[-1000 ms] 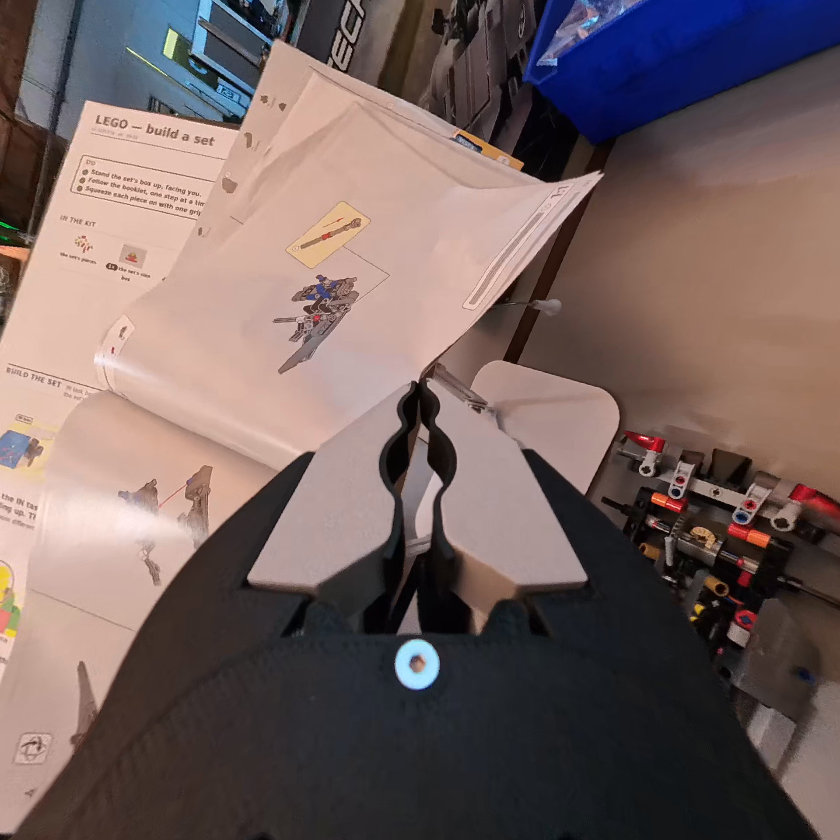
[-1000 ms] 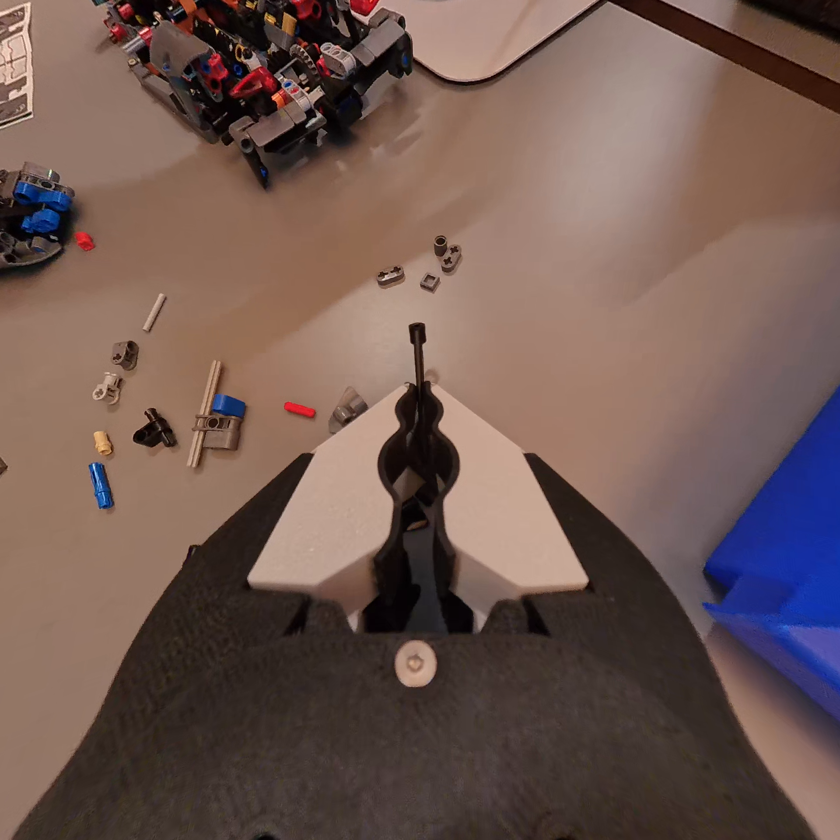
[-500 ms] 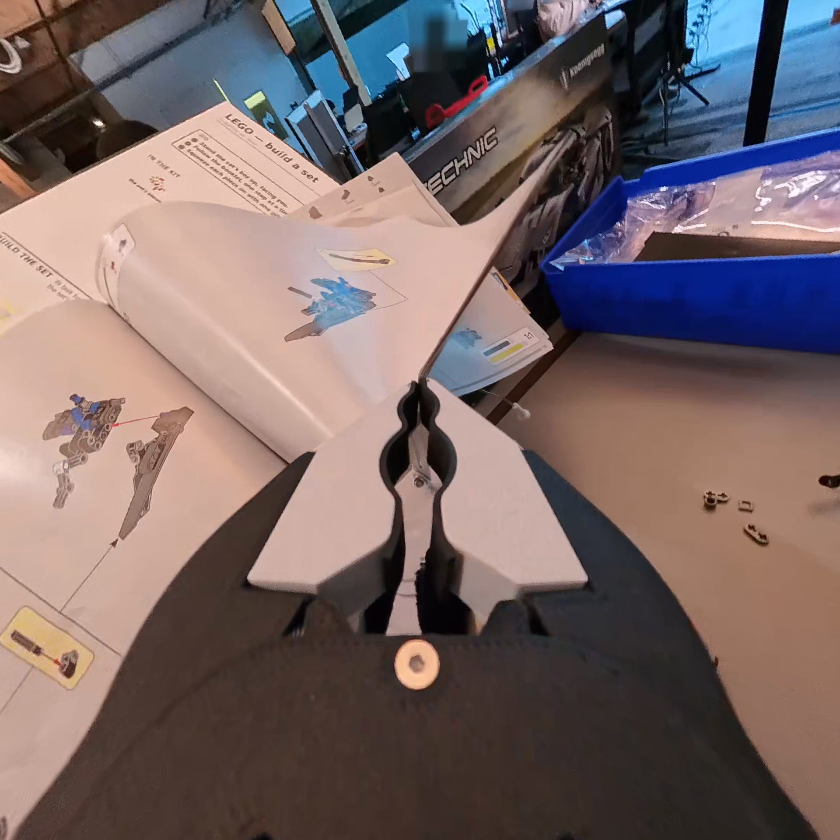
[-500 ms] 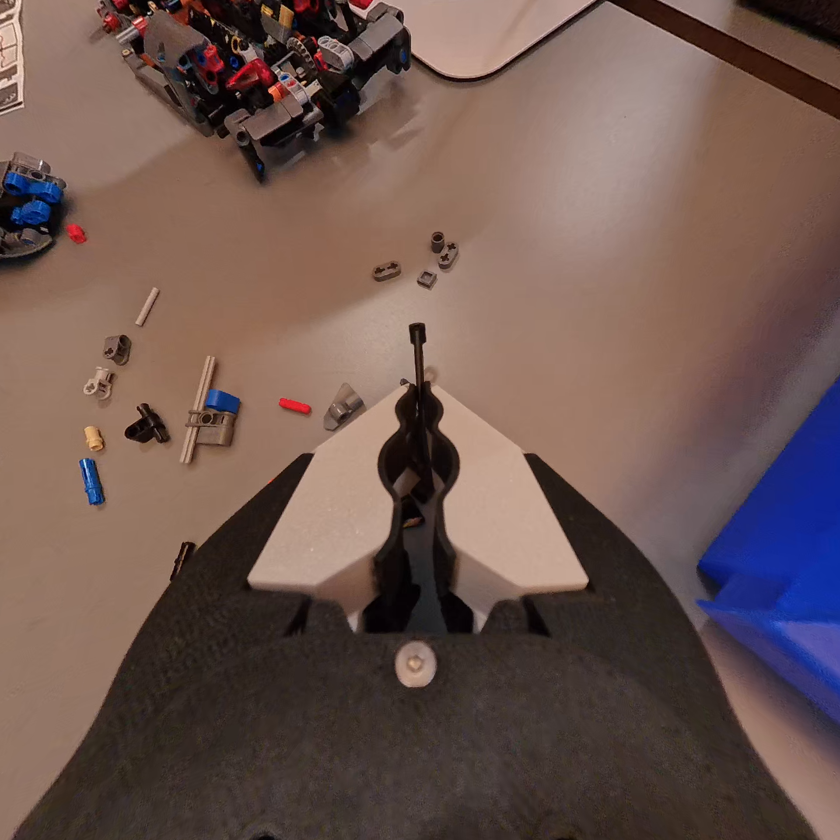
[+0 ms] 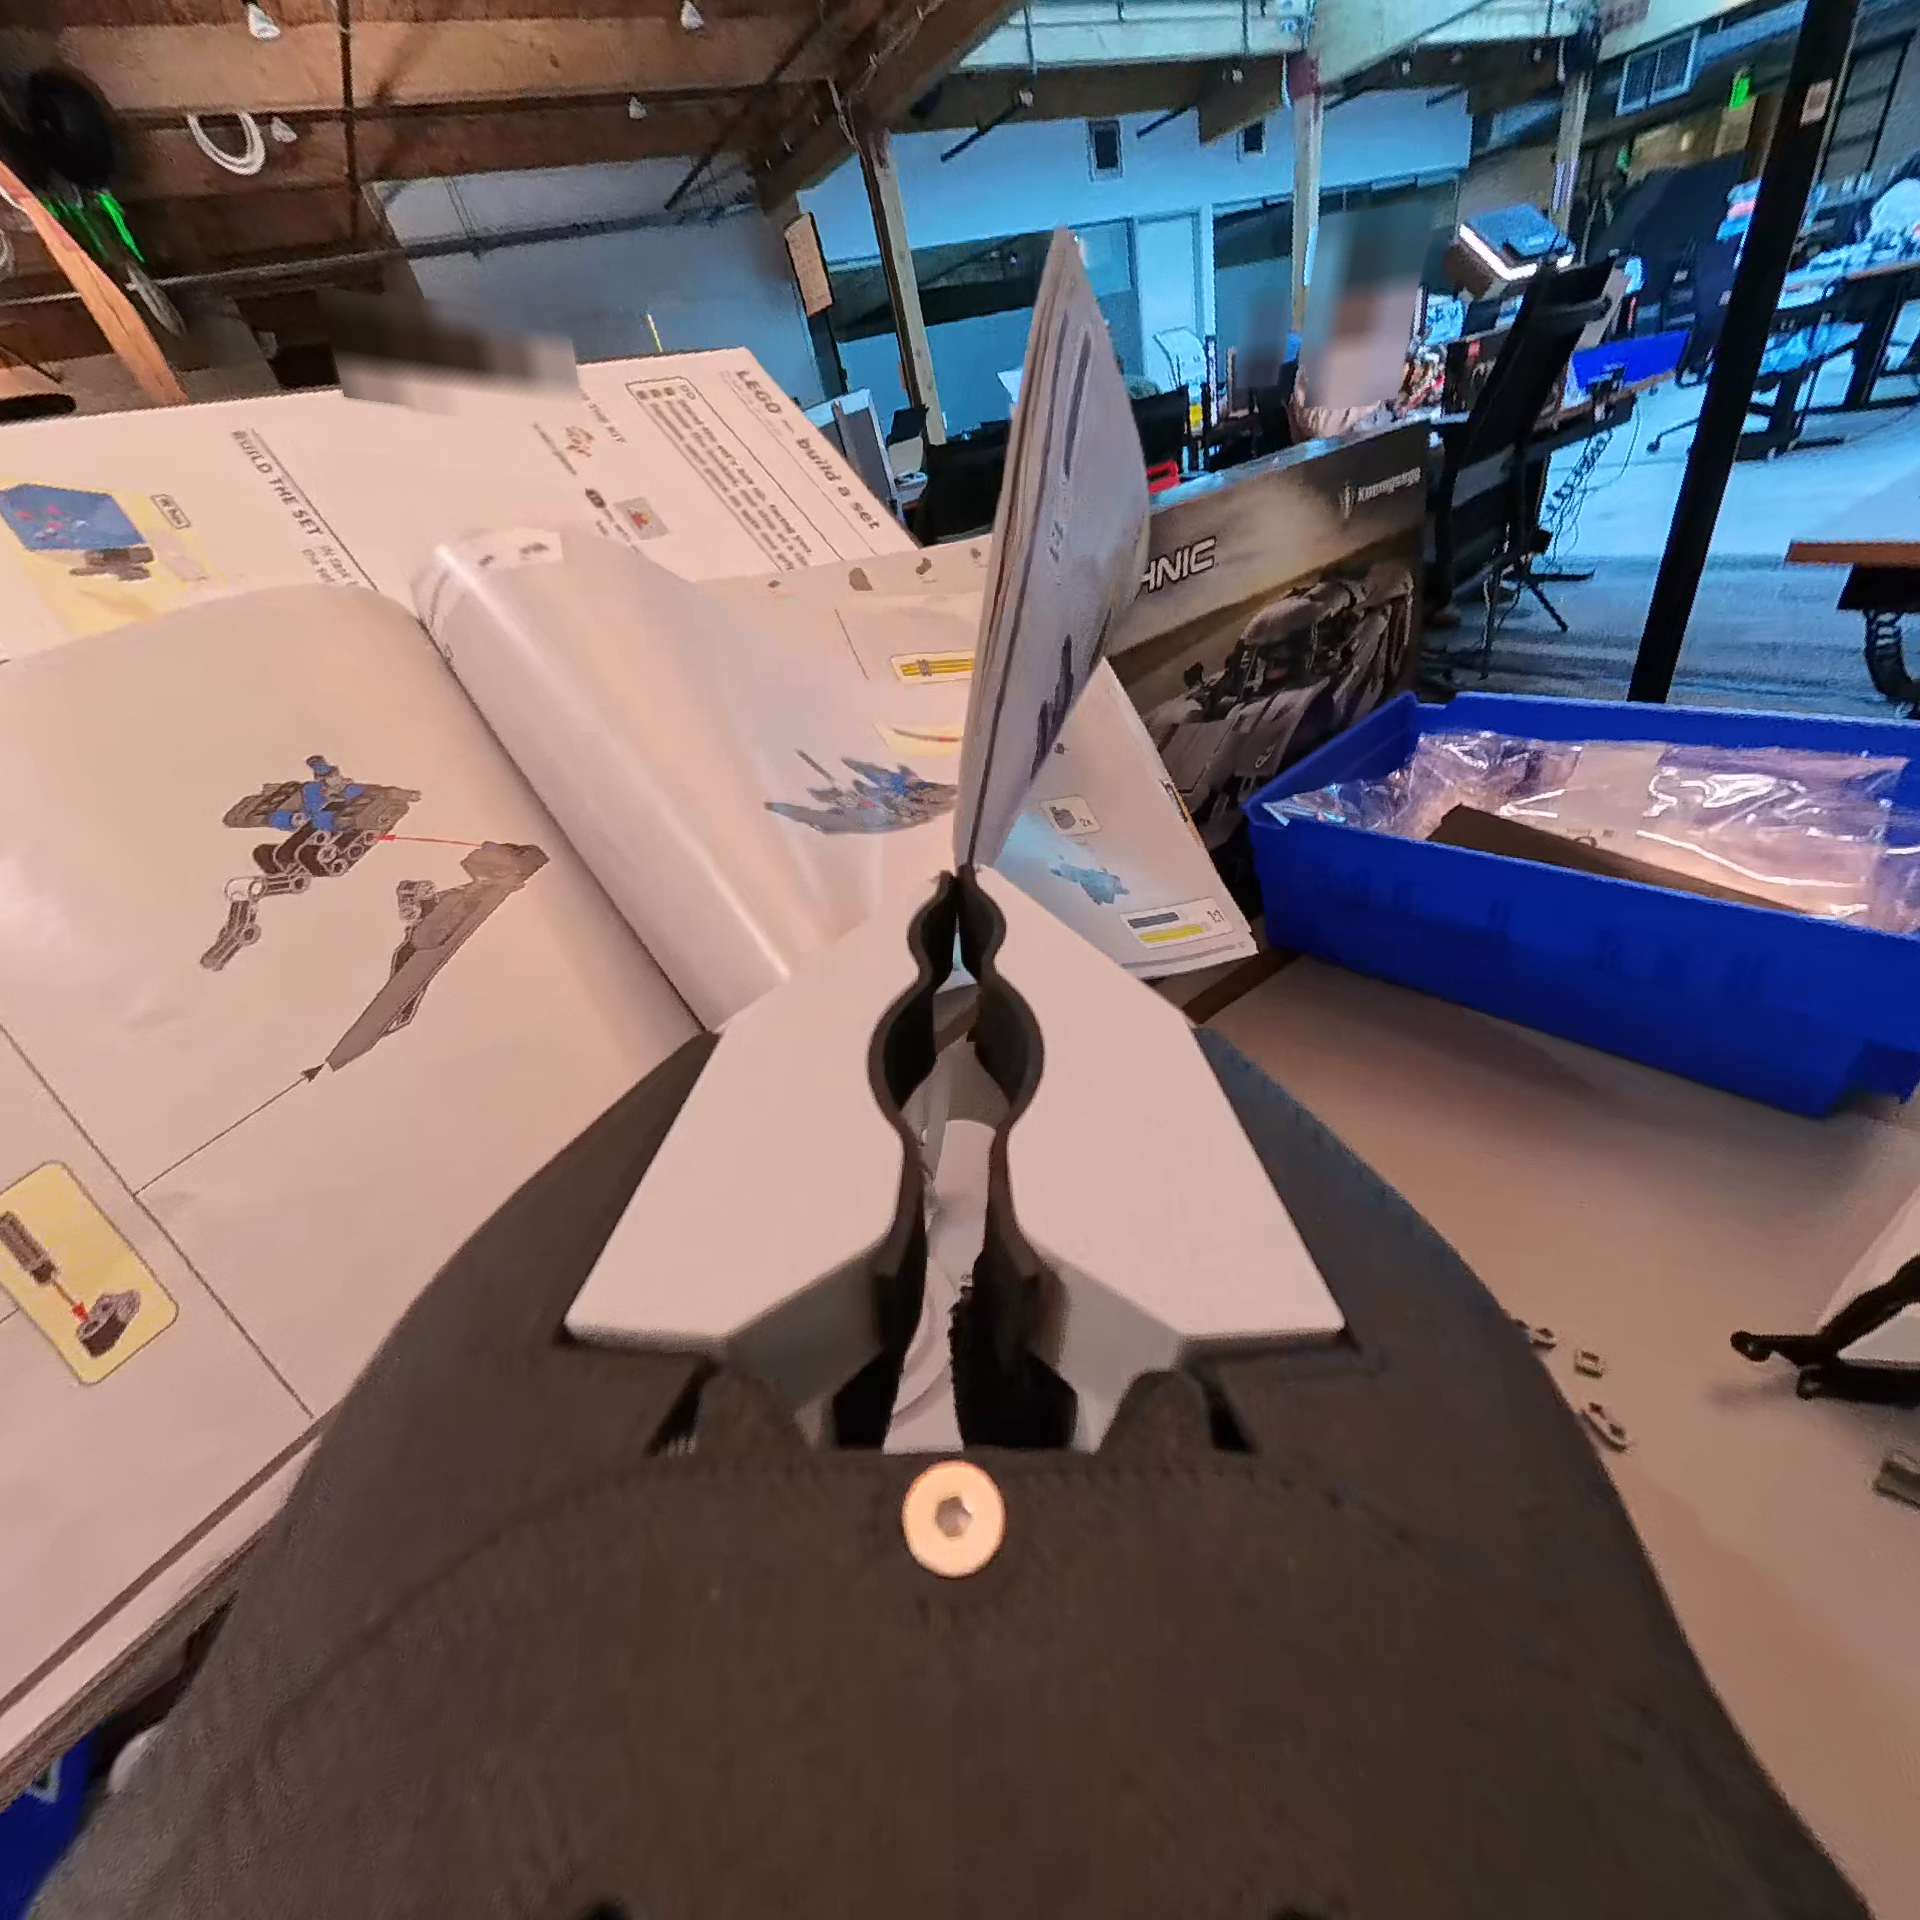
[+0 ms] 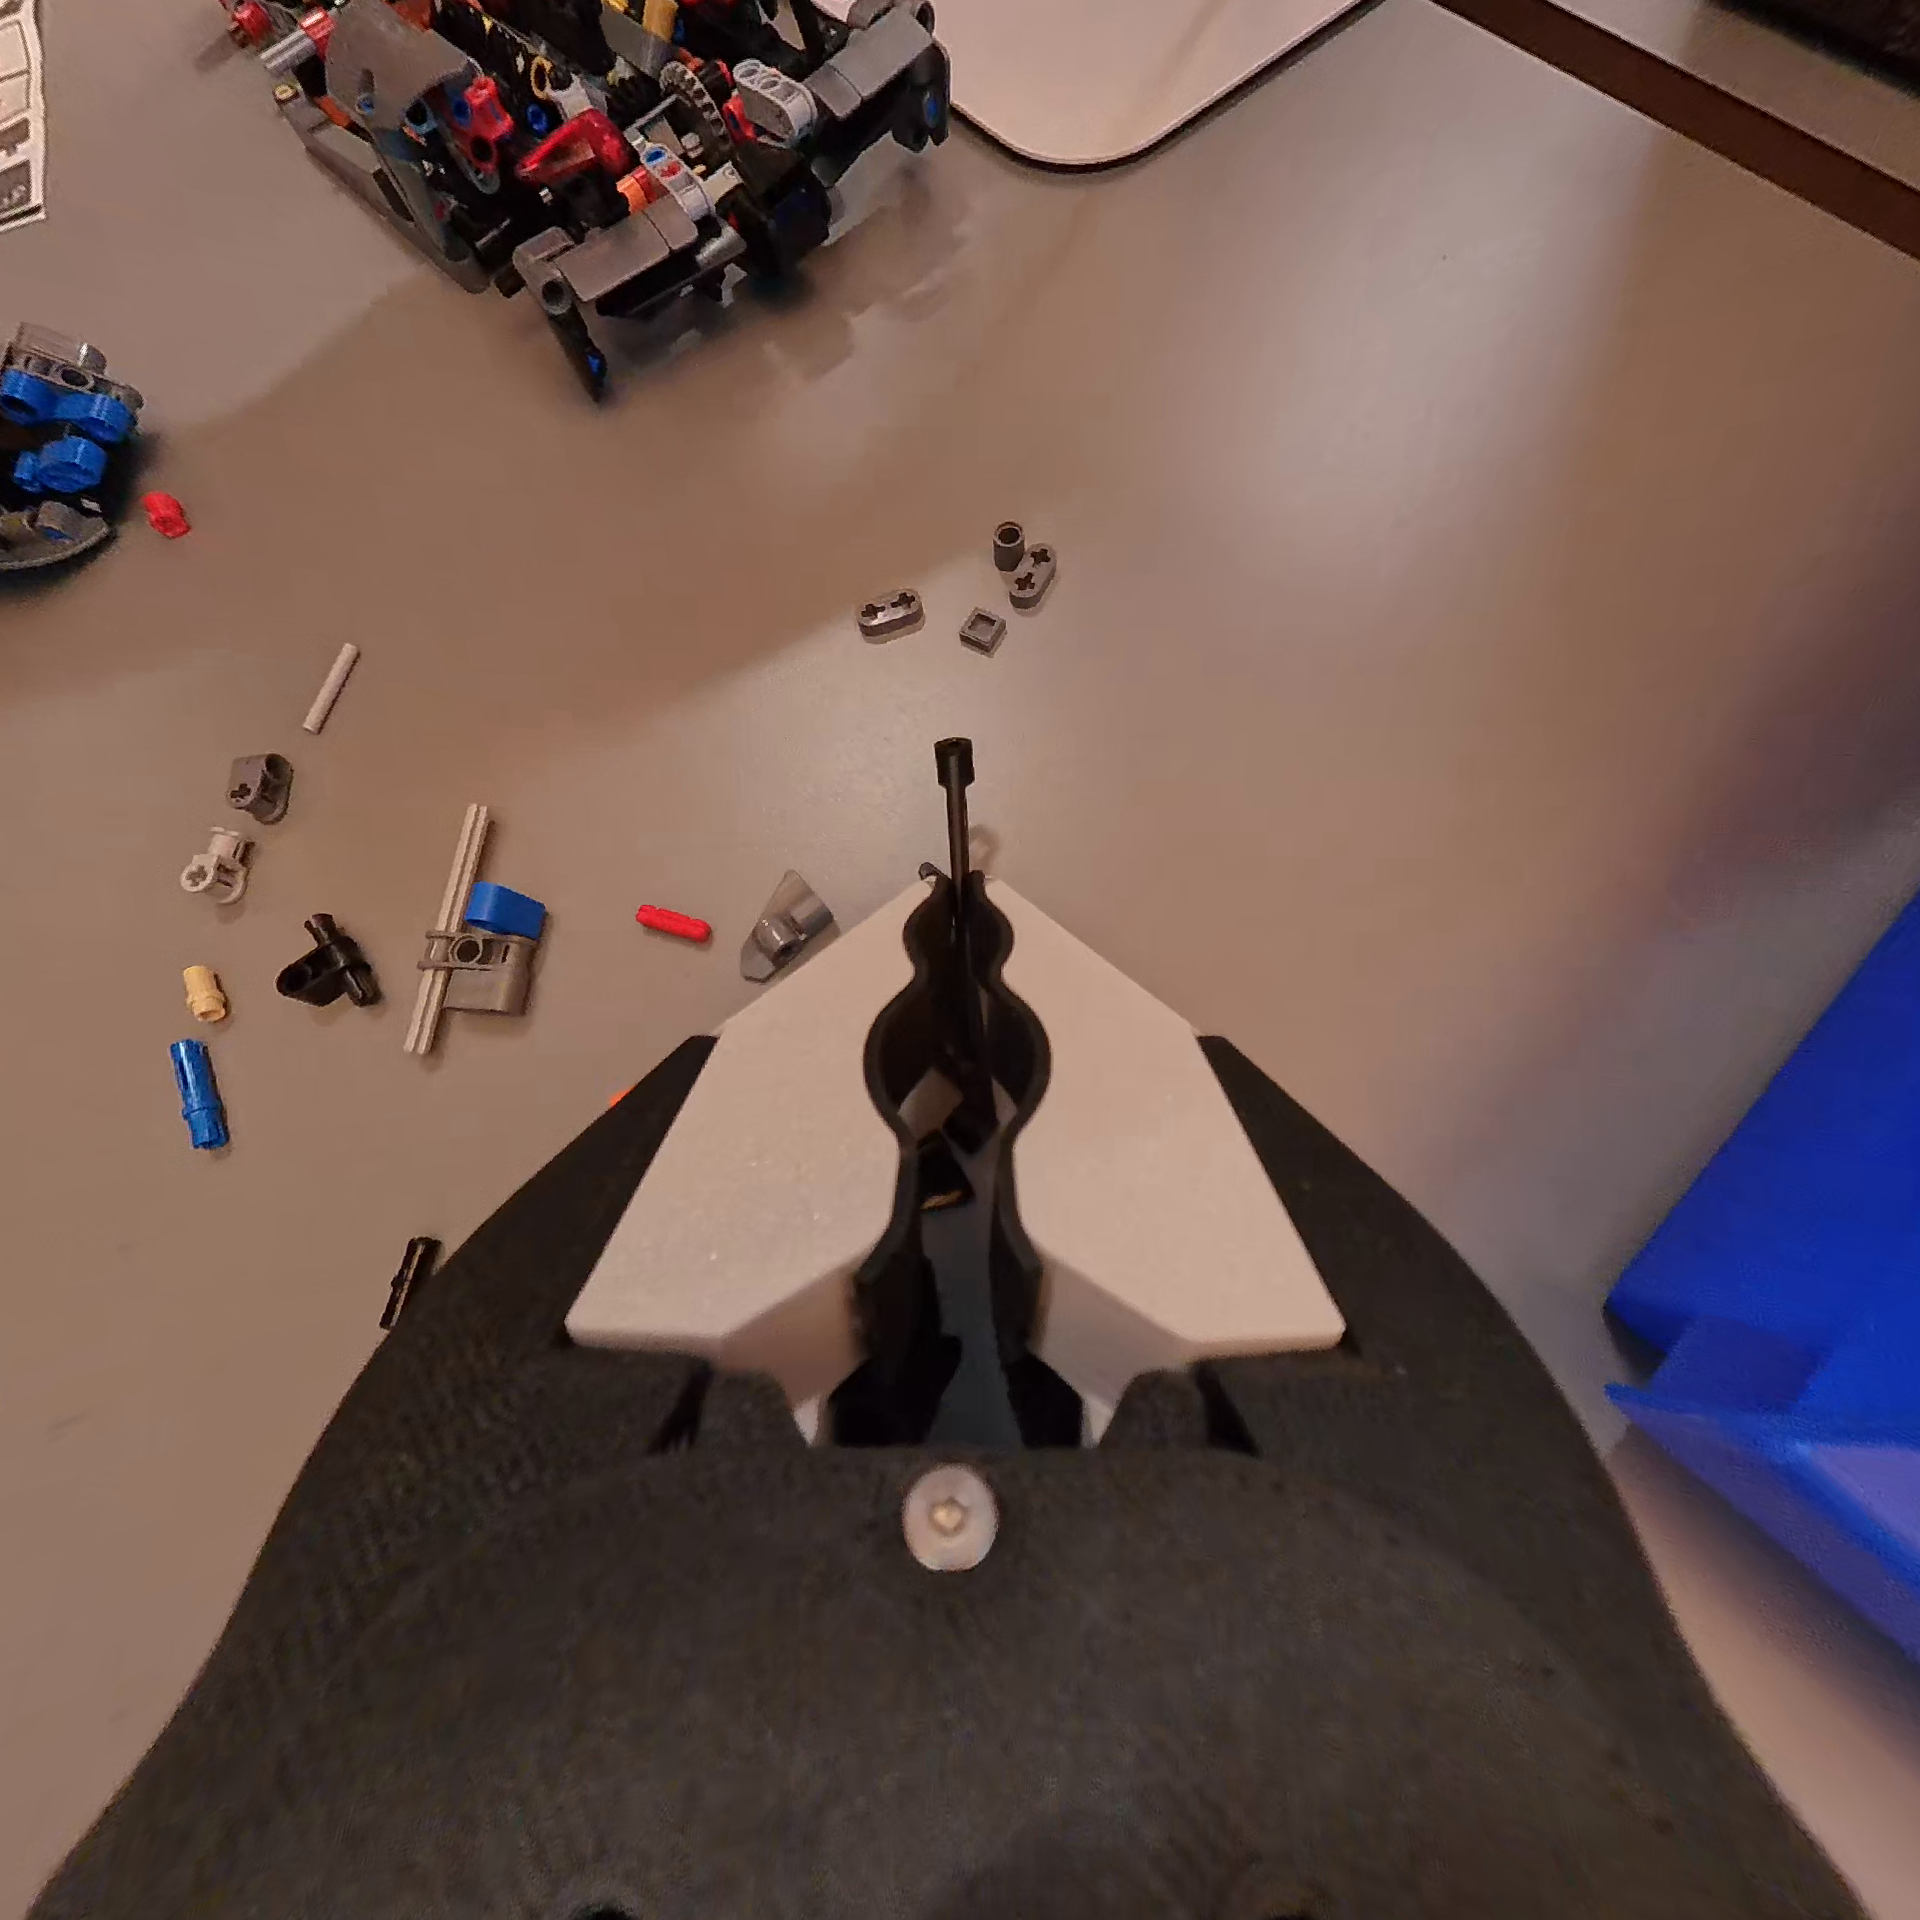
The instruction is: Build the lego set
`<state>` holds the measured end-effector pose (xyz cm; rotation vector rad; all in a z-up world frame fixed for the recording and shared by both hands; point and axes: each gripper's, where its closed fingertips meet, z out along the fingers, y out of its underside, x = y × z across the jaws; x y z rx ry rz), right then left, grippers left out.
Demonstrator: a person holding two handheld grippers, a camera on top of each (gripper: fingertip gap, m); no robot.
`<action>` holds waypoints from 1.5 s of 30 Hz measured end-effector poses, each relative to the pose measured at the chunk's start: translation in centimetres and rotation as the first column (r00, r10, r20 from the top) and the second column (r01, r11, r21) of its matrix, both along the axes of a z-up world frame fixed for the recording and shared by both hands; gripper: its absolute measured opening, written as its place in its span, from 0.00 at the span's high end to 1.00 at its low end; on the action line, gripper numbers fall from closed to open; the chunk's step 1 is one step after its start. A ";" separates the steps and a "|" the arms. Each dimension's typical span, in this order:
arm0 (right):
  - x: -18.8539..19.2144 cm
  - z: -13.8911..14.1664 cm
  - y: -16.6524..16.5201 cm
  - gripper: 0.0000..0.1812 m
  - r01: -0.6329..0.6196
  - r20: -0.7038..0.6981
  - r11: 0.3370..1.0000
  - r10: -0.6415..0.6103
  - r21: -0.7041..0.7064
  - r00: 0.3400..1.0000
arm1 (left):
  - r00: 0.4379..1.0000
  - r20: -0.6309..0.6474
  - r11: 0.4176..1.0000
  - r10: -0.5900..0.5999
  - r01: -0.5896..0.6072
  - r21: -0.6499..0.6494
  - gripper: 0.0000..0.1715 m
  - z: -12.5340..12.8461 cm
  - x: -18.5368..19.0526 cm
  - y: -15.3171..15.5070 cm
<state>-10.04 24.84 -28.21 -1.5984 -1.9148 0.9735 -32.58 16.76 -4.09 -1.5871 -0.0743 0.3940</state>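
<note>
My left gripper (image 5: 958, 896) was clamped on one thin white booklet page (image 5: 1049, 582) standing edge-up, risking a tear if I tugged, while my right gripper (image 6: 956, 894), pinching a slim black axle (image 6: 954, 800) above the loose pieces, might let it slip.

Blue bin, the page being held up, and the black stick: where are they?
Blue bin (image 5: 1558, 966): left wrist view, front wall.
Page (image 5: 1049, 582): left wrist view, middle of the sheet.
Black stick (image 6: 956, 810): right wrist view, thin shaft.
</note>
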 end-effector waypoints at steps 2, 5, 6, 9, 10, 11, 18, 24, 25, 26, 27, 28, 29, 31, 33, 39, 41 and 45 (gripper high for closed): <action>0.0 0.0 0.0 1.00 -0.001 -0.001 1.000 0.001 0.001 1.000 | 1.000 0.013 1.000 -0.001 0.001 0.016 1.00 0.2 0.0 -0.1; 0.0 0.0 0.0 1.00 0.000 -0.002 1.000 0.000 0.001 1.000 | 1.000 0.010 1.000 0.001 -0.001 0.026 1.00 0.3 0.1 -0.2; 0.0 0.0 0.1 1.00 0.000 -0.002 1.000 0.000 0.002 1.000 | 1.000 0.011 1.000 0.002 -0.002 0.029 1.00 0.3 0.2 -0.2; 0.1 -0.1 0.2 1.00 0.001 0.002 1.000 -0.001 0.004 1.000 | 1.000 0.020 0.999 0.004 -0.005 0.043 1.00 0.4 0.2 -0.2; 0.1 -0.1 0.2 1.00 0.001 0.002 1.000 -0.001 0.004 1.000 | 1.000 0.027 0.999 0.001 -0.002 0.049 1.00 0.4 0.3 -0.2; 0.1 -0.1 0.2 1.00 0.001 0.002 1.000 -0.001 0.004 1.000 | 0.999 0.034 0.999 0.000 -0.002 0.055 1.00 0.4 0.3 -0.2; 0.1 -0.1 0.3 1.00 0.003 -0.002 1.000 -0.003 0.006 1.000 | 0.996 0.091 0.993 0.010 -0.020 0.116 1.00 0.5 -0.2 -1.2; 0.2 0.0 0.5 1.00 0.009 -0.011 1.000 -0.009 0.006 1.000 | 0.991 0.129 0.984 0.017 -0.040 0.176 1.00 1.1 -0.7 -2.2; 0.2 0.0 0.5 1.00 0.010 -0.012 1.000 -0.009 0.006 1.000 | 0.990 0.138 0.981 0.017 -0.043 0.188 1.00 1.2 -0.8 -2.4; 0.2 0.1 0.6 1.00 0.011 -0.013 1.000 -0.010 0.006 1.000 | 0.989 0.148 0.979 0.017 -0.047 0.200 1.00 1.3 -1.0 -2.6; 0.2 0.1 0.6 1.00 0.011 -0.015 1.000 -0.011 0.006 1.000 | 0.987 0.159 0.976 0.015 -0.049 0.213 1.00 1.4 -1.1 -2.8; 0.2 0.1 0.6 1.00 0.012 -0.015 1.000 -0.012 0.006 1.000 | 0.985 0.169 0.973 0.013 -0.051 0.223 1.00 1.4 -1.2 -3.0; 0.2 0.0 0.7 1.00 0.013 -0.014 1.000 -0.013 0.006 1.000 | 0.984 0.179 0.971 0.012 -0.054 0.234 1.00 1.5 -1.4 -3.1; 0.2 0.1 0.7 1.00 0.013 -0.016 1.000 -0.013 0.008 1.000 | 0.982 0.190 0.968 0.010 -0.057 0.244 1.00 1.5 -1.5 -3.3; 0.2 0.1 0.7 1.00 0.014 -0.016 1.000 -0.014 0.006 1.000 | 0.982 0.188 0.967 0.015 -0.062 0.247 1.00 1.5 -1.6 -3.5; 0.2 0.6 0.8 0.99 0.020 -0.040 1.000 -0.020 -0.006 0.999 | 0.981 0.193 0.964 0.018 -0.068 0.257 1.00 1.7 -1.7 -3.7; 0.1 0.9 0.9 0.98 0.027 -0.052 0.999 -0.028 -0.023 0.998 | 0.981 0.194 0.963 0.018 -0.069 0.259 1.00 1.7 -1.7 -3.7; 0.1 2.1 1.9 0.95 0.073 -0.105 0.994 -0.082 -0.085 0.991 | 0.980 0.198 0.961 0.022 -0.075 0.267 1.00 2.0 -1.8 -4.0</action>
